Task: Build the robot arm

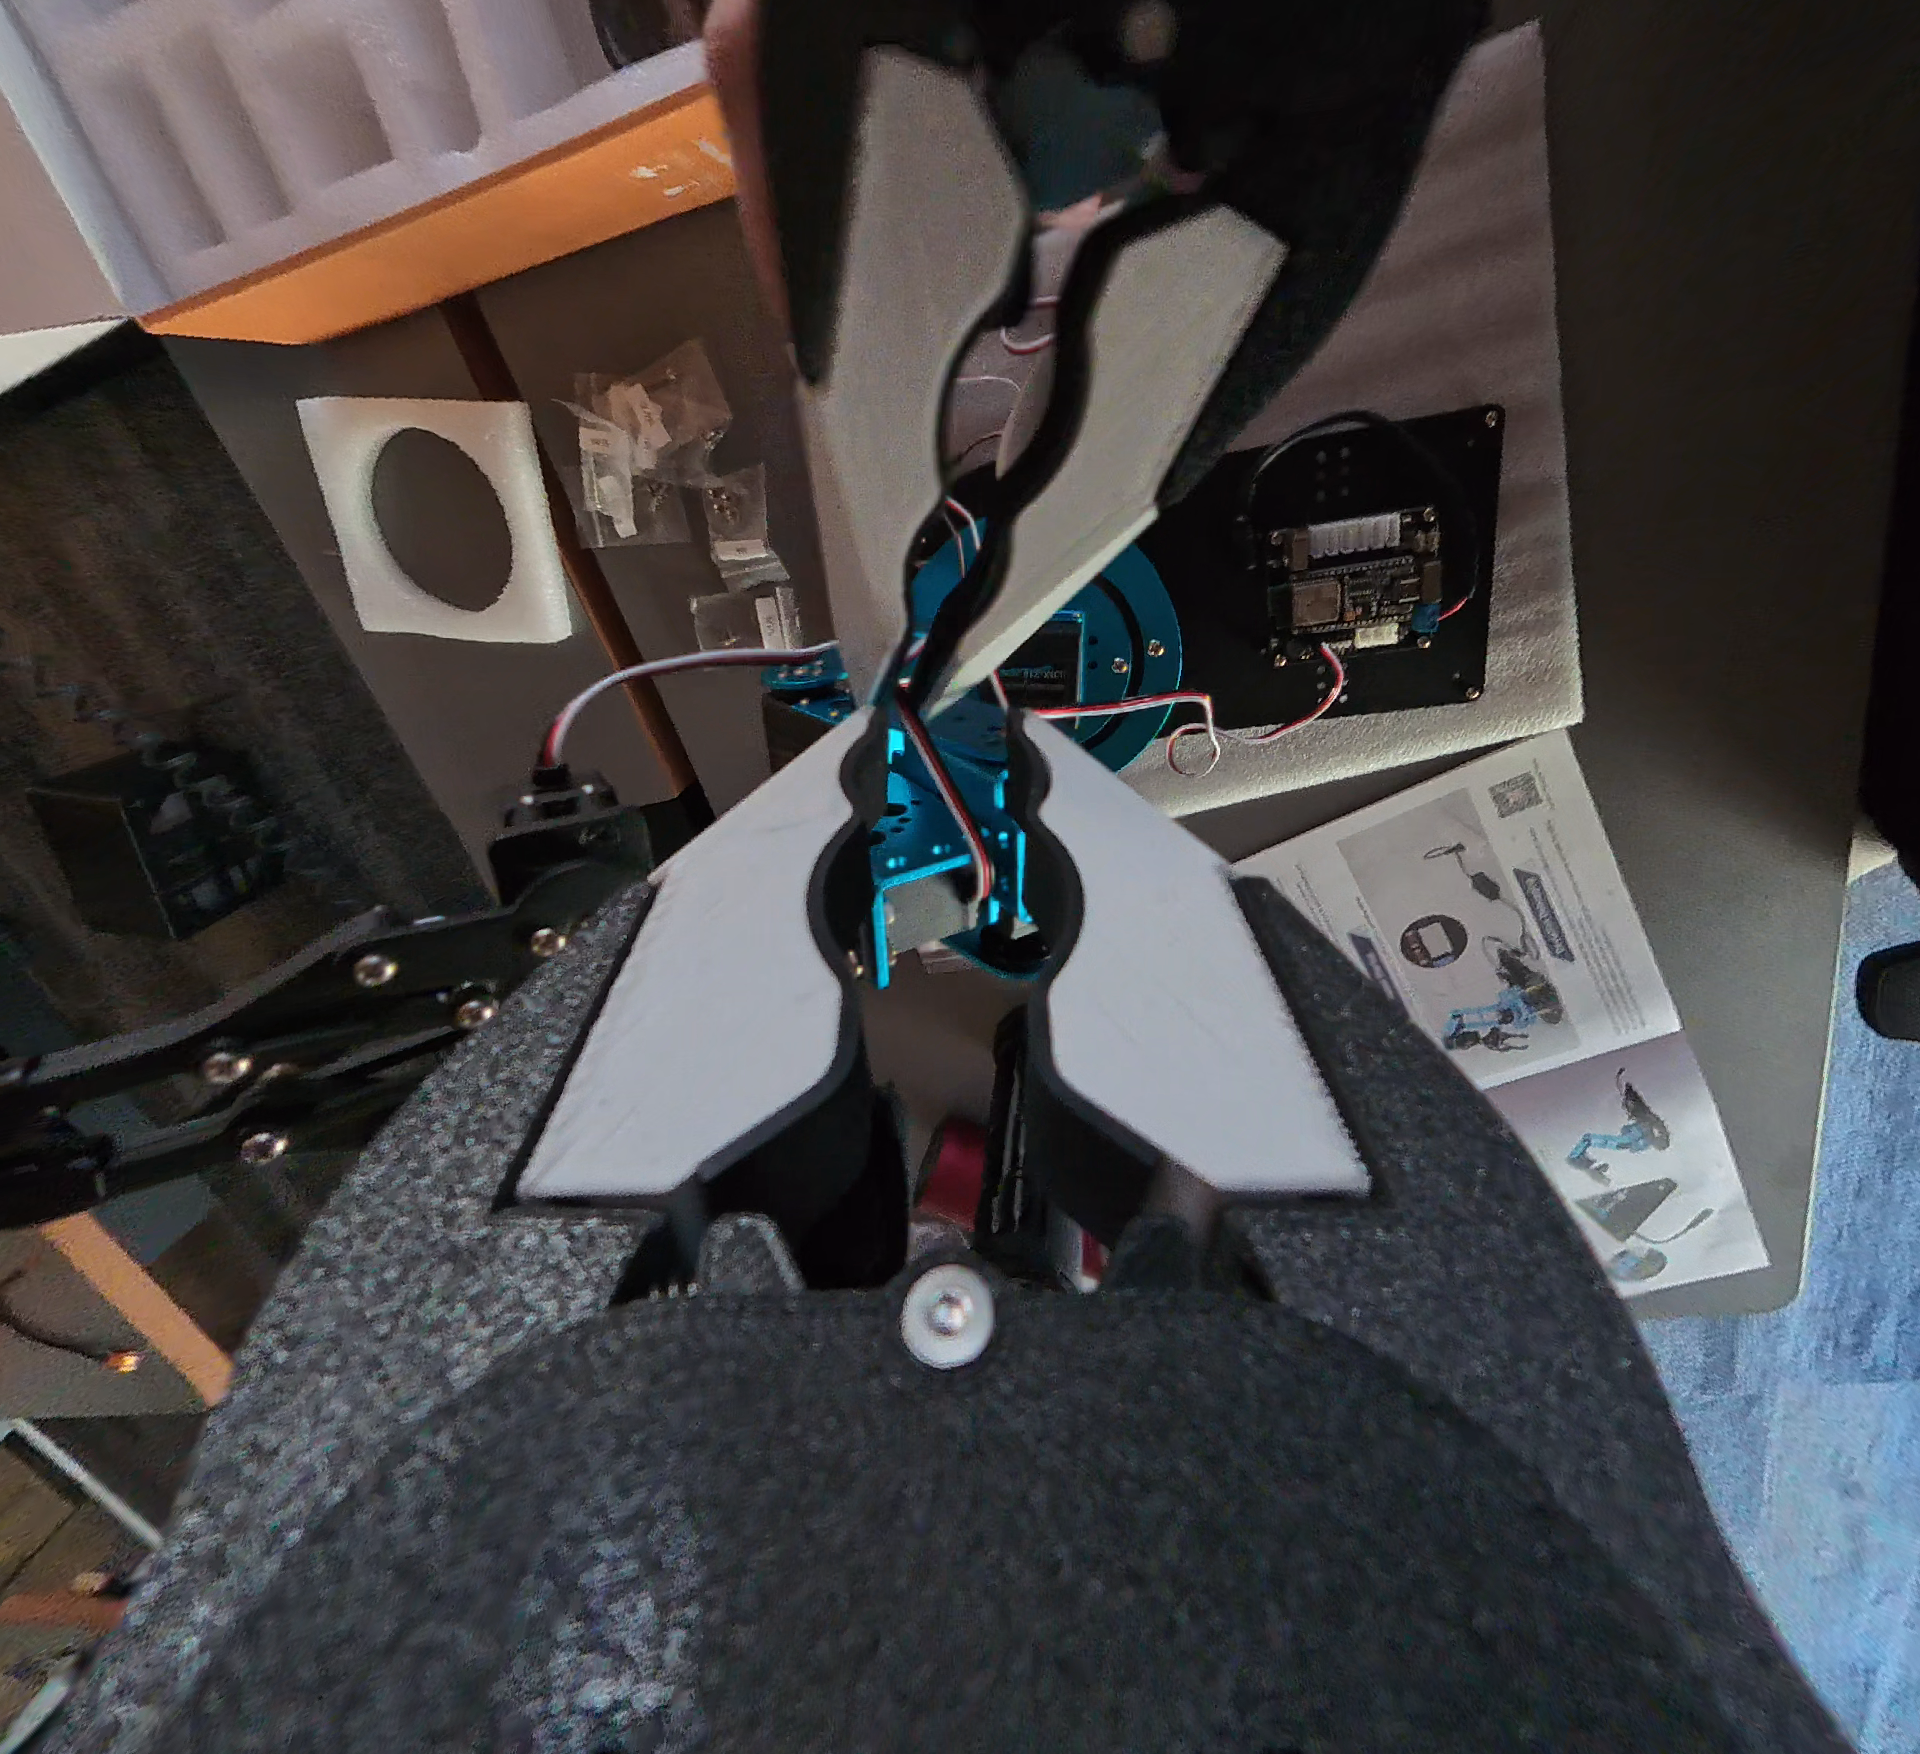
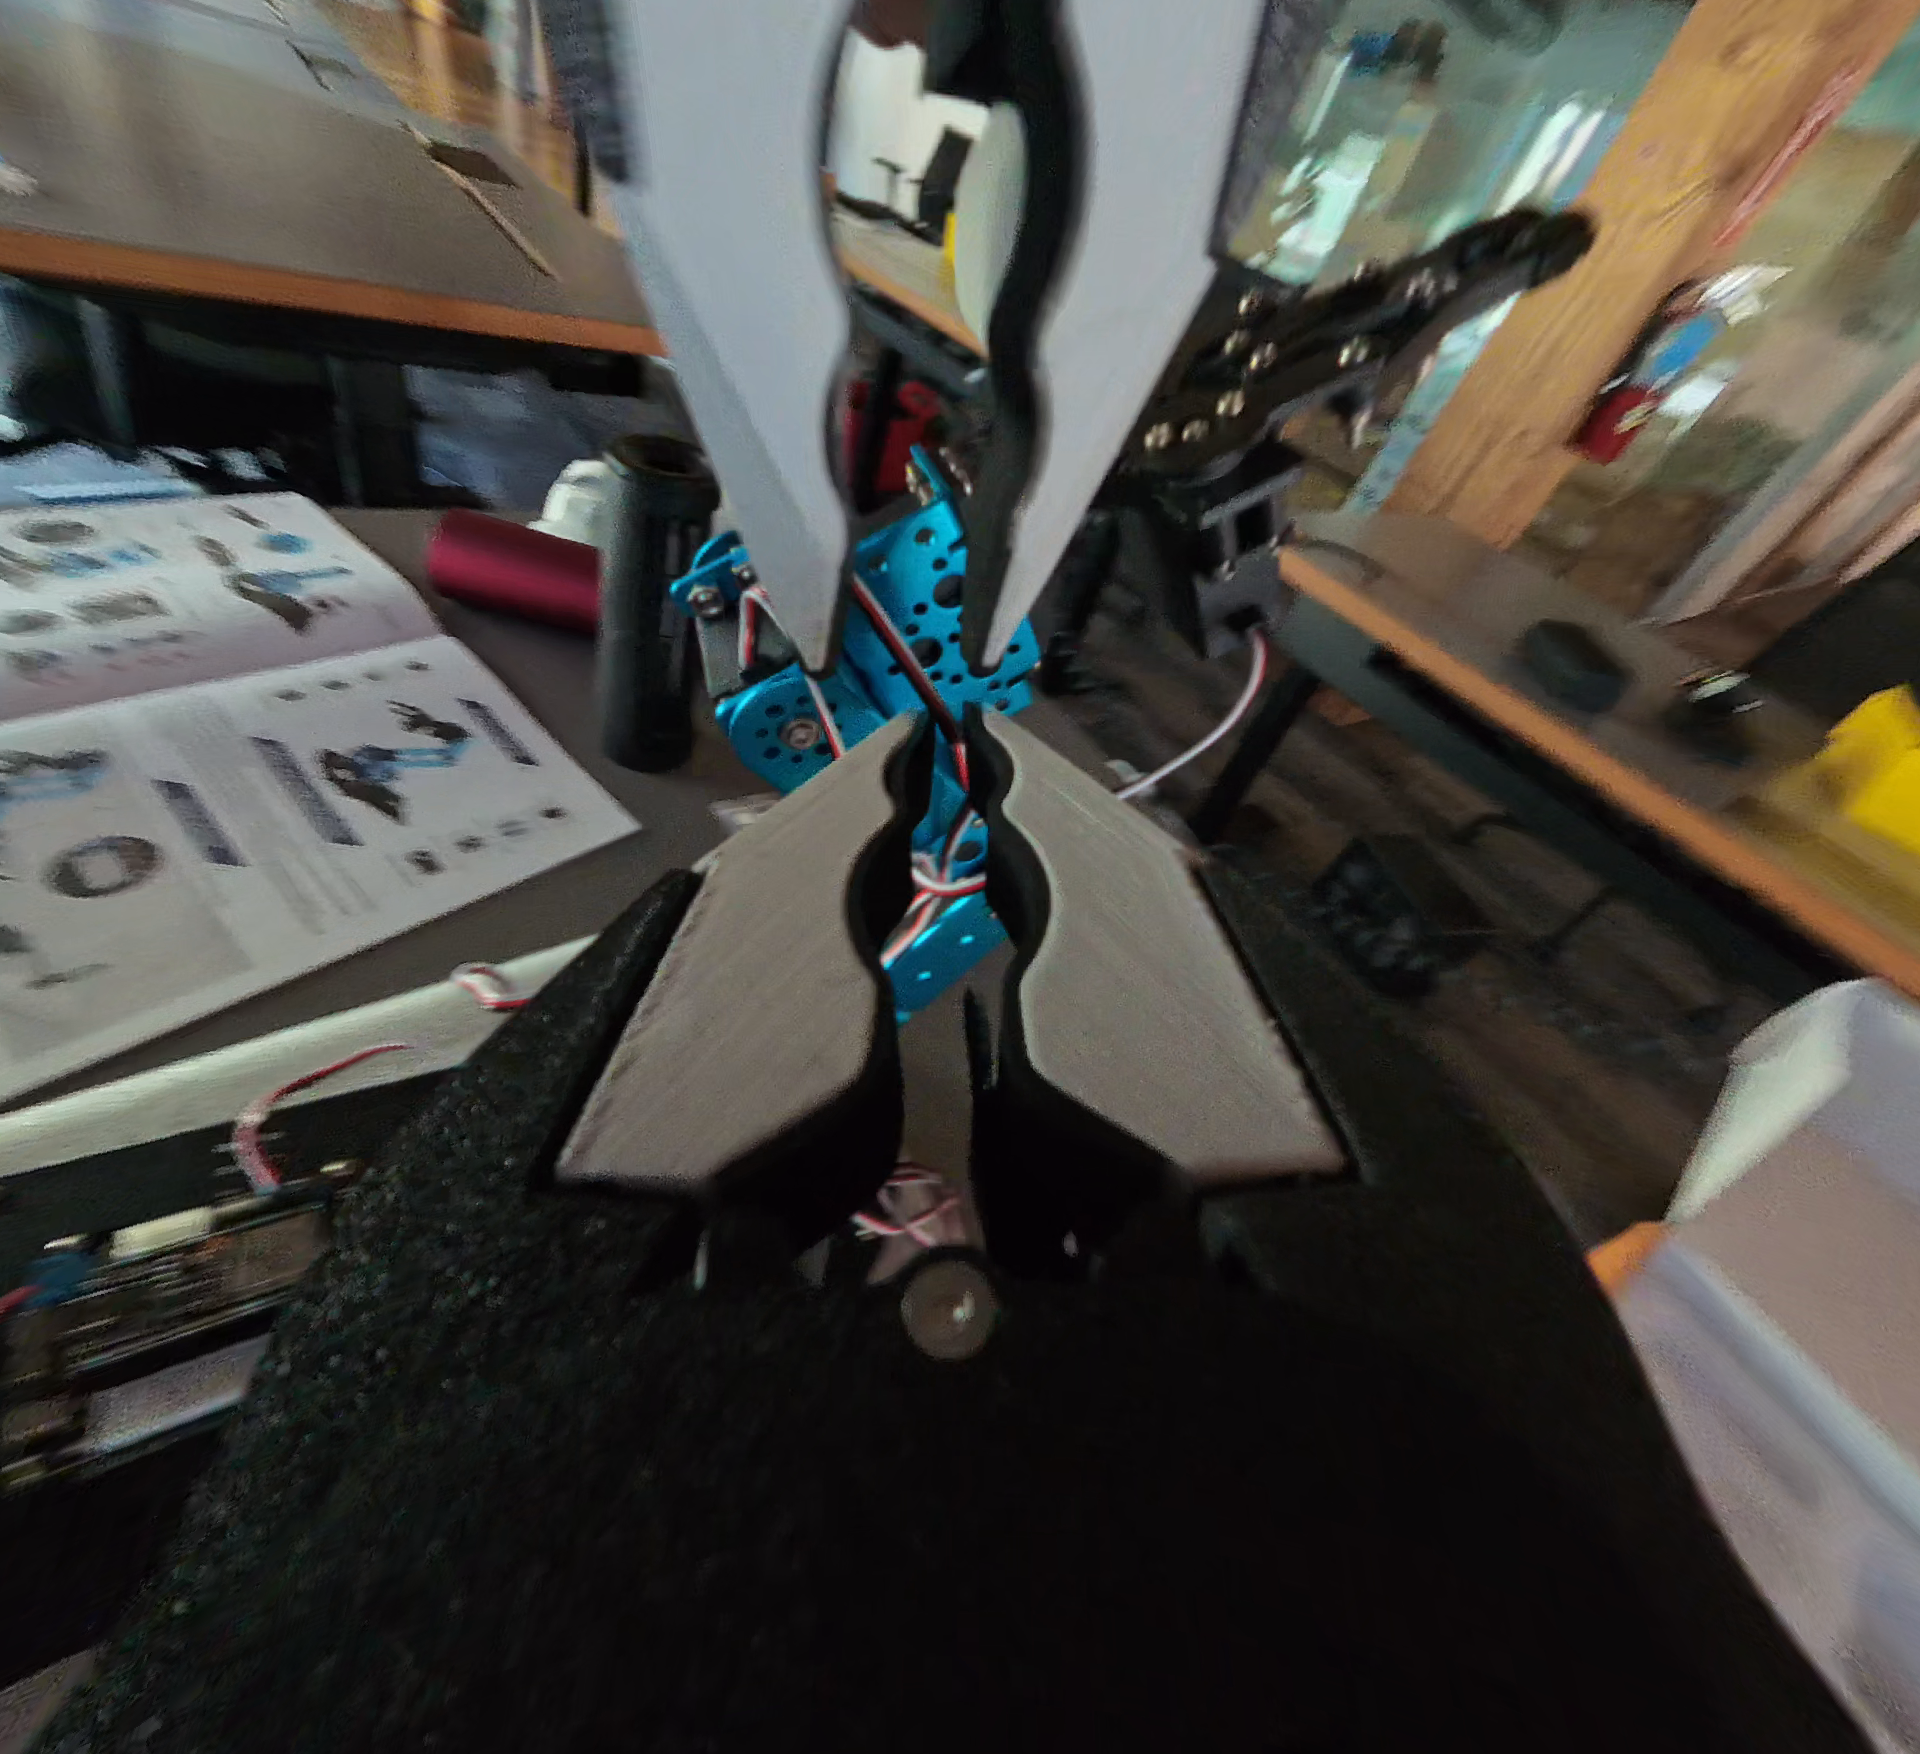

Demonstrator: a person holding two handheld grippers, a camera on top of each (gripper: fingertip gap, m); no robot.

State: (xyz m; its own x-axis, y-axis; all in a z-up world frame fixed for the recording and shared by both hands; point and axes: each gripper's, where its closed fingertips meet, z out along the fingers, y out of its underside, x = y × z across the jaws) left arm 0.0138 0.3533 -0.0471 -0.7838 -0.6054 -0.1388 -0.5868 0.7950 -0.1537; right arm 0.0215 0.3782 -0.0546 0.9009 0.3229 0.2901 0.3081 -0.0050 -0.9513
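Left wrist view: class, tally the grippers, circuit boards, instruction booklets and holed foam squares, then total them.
Grippers: 2 (left gripper, right gripper)
Circuit board: 1
Instruction booklet: 1
Foam square with round hole: 1
Total: 5

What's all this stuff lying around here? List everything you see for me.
blue metal bracket assembly with striped wires: one, blue, between both grippers
black circuit board plate: one, black, beyond the assembly
open printed manual: one, white, right of the assembly
white foam square with round hole: one, white, left
clear bags of small parts: several, beside the foam
black metal claw: one, left
red cylinder: one, by the manual
left gripper: grey fingers, closed on the assembly
right gripper: grey fingers, closed on the assembly
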